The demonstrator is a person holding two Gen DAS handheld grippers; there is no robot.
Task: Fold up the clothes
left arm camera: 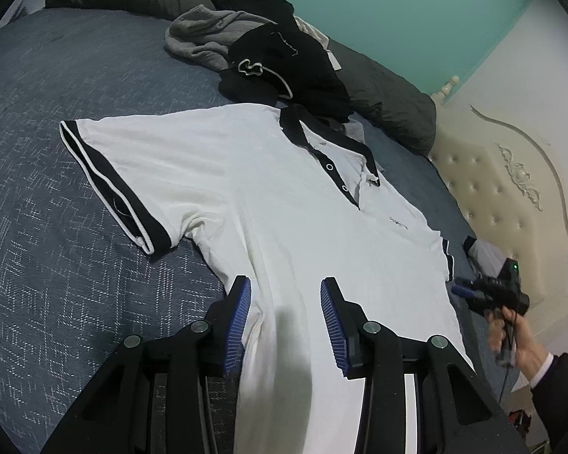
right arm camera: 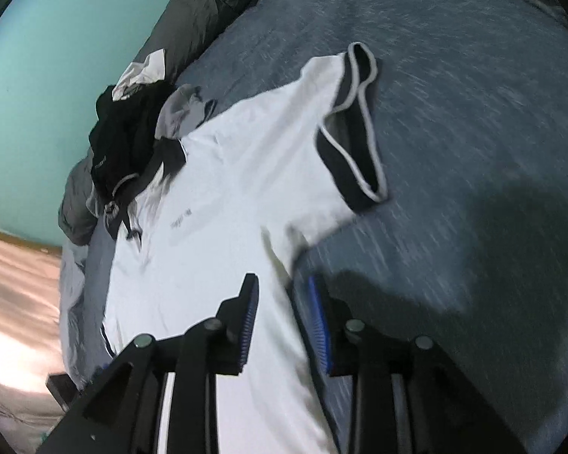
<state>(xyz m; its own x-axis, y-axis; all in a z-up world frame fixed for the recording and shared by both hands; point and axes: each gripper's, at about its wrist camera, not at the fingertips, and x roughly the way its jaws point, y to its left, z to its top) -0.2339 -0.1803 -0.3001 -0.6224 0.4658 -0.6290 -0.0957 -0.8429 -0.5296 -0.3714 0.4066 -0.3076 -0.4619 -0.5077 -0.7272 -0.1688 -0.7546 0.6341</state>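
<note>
Left tongs (left arm camera: 286,291) and right tongs (right arm camera: 282,289) hang spread over a white polo shirt (left arm camera: 284,196) on the blue-grey bed (left arm camera: 56,189); a clothes heap (left arm camera: 269,56) lies by the teal wall (left arm camera: 397,11).

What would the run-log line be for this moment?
garment: white polo shirt flat on bed | left gripper: open over hem | right gripper: open | fold: not begun

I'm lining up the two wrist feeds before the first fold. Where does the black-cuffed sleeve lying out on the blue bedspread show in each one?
Left wrist view: the black-cuffed sleeve lies left of centre, cuff toward the left edge.
Right wrist view: the same sleeve sits upper right of centre, cuff opening showing.
Shared landmark: the black collar of the white polo shirt, beside the dark clothes pile.
</note>
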